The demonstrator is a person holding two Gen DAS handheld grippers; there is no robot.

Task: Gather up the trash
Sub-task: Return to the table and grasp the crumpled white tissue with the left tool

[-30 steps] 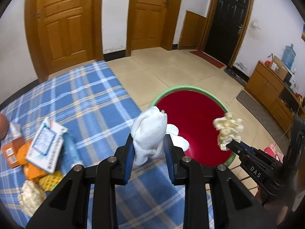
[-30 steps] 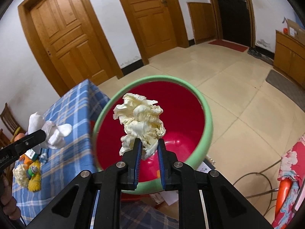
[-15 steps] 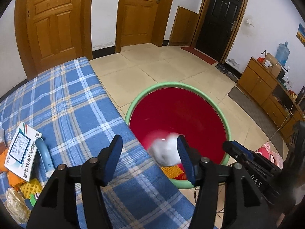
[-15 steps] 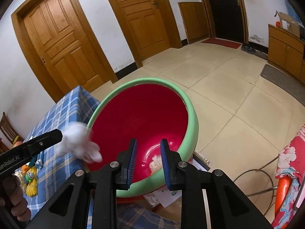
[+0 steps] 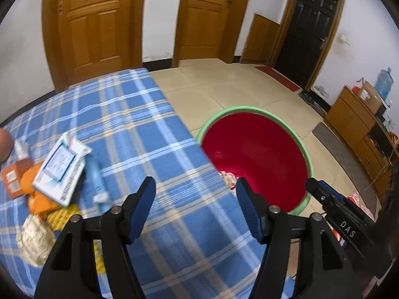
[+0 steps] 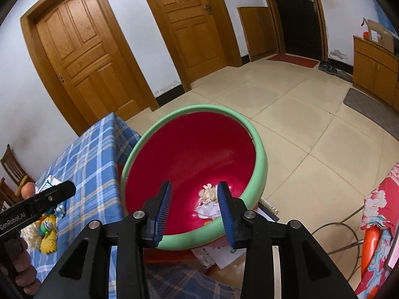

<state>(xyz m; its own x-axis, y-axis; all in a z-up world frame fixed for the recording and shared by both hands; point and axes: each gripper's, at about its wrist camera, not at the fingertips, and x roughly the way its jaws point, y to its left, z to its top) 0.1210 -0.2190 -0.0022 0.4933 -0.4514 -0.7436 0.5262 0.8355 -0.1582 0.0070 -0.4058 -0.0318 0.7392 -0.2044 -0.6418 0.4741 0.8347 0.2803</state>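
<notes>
A red basin with a green rim (image 5: 249,109) (image 6: 199,108) stands beside the blue plaid table (image 5: 129,114). In it lie a cream crumpled wad (image 6: 208,192) and a white tissue (image 6: 207,209). My left gripper (image 5: 195,199) hangs over the table's edge by the basin, its jaws opening with nothing between them. My right gripper (image 6: 194,194) hovers above the basin's near rim, jaws opening and empty. On the table's left lie a white printed box (image 5: 62,169), orange packets (image 5: 15,179), a blue tube (image 5: 96,177) and another cream wad (image 5: 35,239).
Tiled floor (image 6: 311,129) spreads beyond the basin, with wooden doors (image 5: 92,25) at the back wall. A wooden cabinet (image 5: 356,122) lines the right wall. Papers (image 6: 217,254) lie under the basin, and a red floral cloth (image 6: 379,214) is at the right.
Both grippers have opened: the white tissue and the cream wad have dropped into the basin. My left gripper has swung left, back over the table.
</notes>
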